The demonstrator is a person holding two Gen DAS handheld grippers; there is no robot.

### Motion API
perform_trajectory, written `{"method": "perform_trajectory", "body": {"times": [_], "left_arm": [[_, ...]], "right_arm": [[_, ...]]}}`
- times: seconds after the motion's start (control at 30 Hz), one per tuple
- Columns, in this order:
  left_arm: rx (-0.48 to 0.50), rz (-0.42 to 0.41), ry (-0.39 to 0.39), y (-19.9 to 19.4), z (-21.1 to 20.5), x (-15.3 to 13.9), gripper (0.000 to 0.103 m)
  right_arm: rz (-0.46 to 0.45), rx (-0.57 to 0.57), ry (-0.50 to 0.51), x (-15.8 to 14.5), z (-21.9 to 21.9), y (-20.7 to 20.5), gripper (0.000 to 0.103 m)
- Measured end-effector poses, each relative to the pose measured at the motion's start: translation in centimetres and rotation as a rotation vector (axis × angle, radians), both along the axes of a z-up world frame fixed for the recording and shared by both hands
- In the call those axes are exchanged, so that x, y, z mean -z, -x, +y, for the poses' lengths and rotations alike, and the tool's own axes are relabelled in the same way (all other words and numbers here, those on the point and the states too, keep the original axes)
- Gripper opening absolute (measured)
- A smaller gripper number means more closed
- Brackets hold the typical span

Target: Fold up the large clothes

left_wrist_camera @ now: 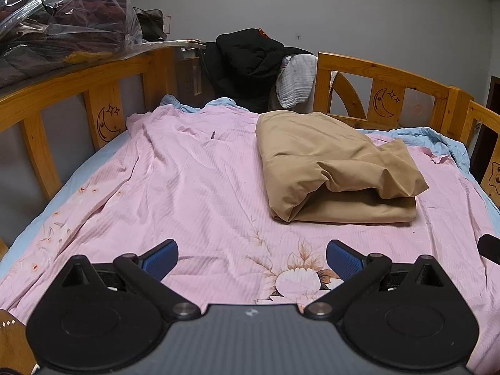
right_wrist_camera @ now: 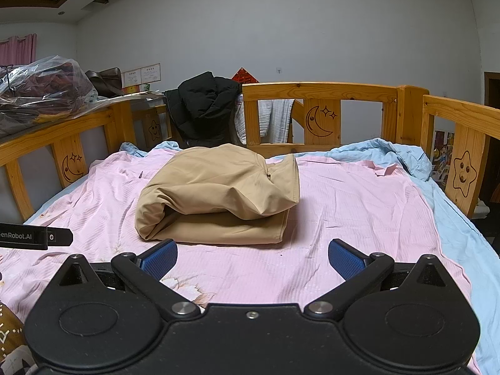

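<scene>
A tan garment [left_wrist_camera: 337,168] lies folded in a thick bundle on the pink floral sheet [left_wrist_camera: 187,187], right of centre in the left wrist view. In the right wrist view the tan garment [right_wrist_camera: 218,193] lies just ahead and slightly left. My left gripper [left_wrist_camera: 251,261] is open and empty, hovering over the sheet, near side of the bundle and to its left. My right gripper [right_wrist_camera: 251,259] is open and empty, just short of the bundle's near edge. The left gripper's side shows at the left edge of the right wrist view [right_wrist_camera: 34,237].
A wooden bed rail [right_wrist_camera: 318,93] with moon and star carvings runs round the bed. A black jacket [right_wrist_camera: 203,106] and a white cloth [right_wrist_camera: 275,118] hang over the far rail. A plastic bag of clothes [left_wrist_camera: 62,28] sits beyond the left rail. A blue sheet [right_wrist_camera: 406,156] lies underneath.
</scene>
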State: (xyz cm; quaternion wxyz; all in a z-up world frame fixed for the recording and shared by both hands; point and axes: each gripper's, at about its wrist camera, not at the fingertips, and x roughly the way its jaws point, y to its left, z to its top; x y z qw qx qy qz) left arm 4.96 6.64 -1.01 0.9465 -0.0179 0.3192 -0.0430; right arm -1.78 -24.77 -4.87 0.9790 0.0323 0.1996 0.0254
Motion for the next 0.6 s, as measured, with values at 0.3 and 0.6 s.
{"method": "perform_trajectory", "body": {"times": [0.3, 0.6], "left_arm": [[-0.003, 0.005, 0.006, 0.01, 0.02, 0.05, 0.103], [-0.003, 0.005, 0.006, -0.02, 0.05, 0.05, 0.103]], "right_arm": [[-0.006, -0.007, 0.006, -0.09, -0.05, 0.01, 0.102], [-0.01, -0.01, 0.012, -0.07, -0.03, 0.02, 0.102]]}}
